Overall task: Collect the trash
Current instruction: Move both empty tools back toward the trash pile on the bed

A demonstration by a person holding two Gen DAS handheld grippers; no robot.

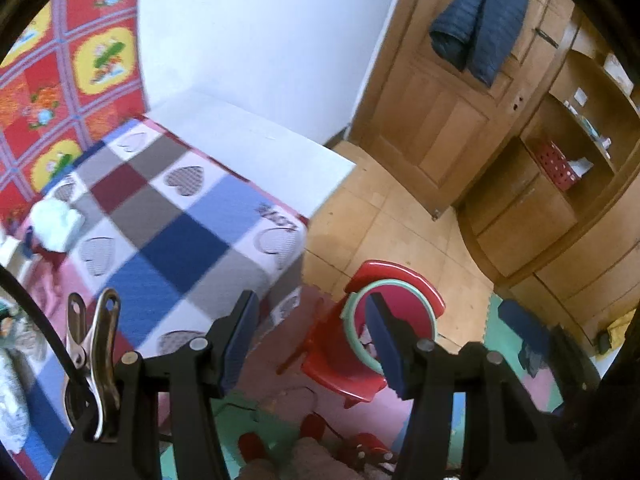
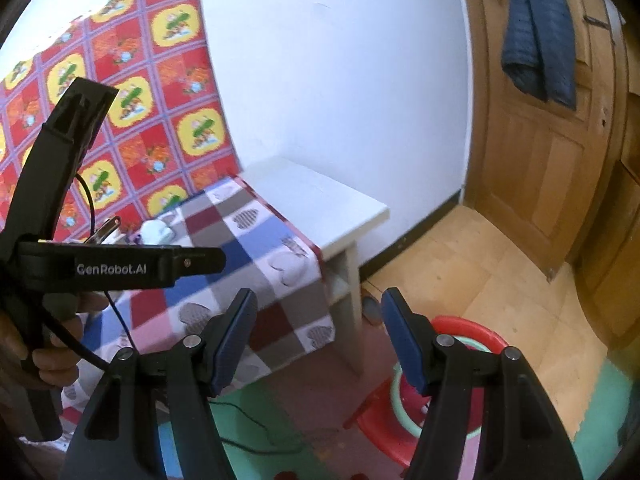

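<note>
A crumpled white tissue (image 1: 56, 222) lies on the checked heart-pattern tablecloth (image 1: 168, 208) at the far left; it also shows small in the right wrist view (image 2: 157, 230). A red bin with a mint-green rim (image 1: 384, 328) stands on the floor right of the table, and shows in the right wrist view (image 2: 452, 384) too. My left gripper (image 1: 312, 344) is open and empty, held above the table's corner and the bin. My right gripper (image 2: 318, 340) is open and empty, over the table's edge. The left gripper's body (image 2: 120, 266) appears at left in the right wrist view.
A white table (image 2: 320, 200) stands against a white wall. A wooden door (image 1: 440, 120) with a blue jacket (image 1: 476, 20) hanging on it, and wooden shelves (image 1: 572, 152), are at right. Coloured foam mats (image 2: 600, 400) cover part of the tiled floor.
</note>
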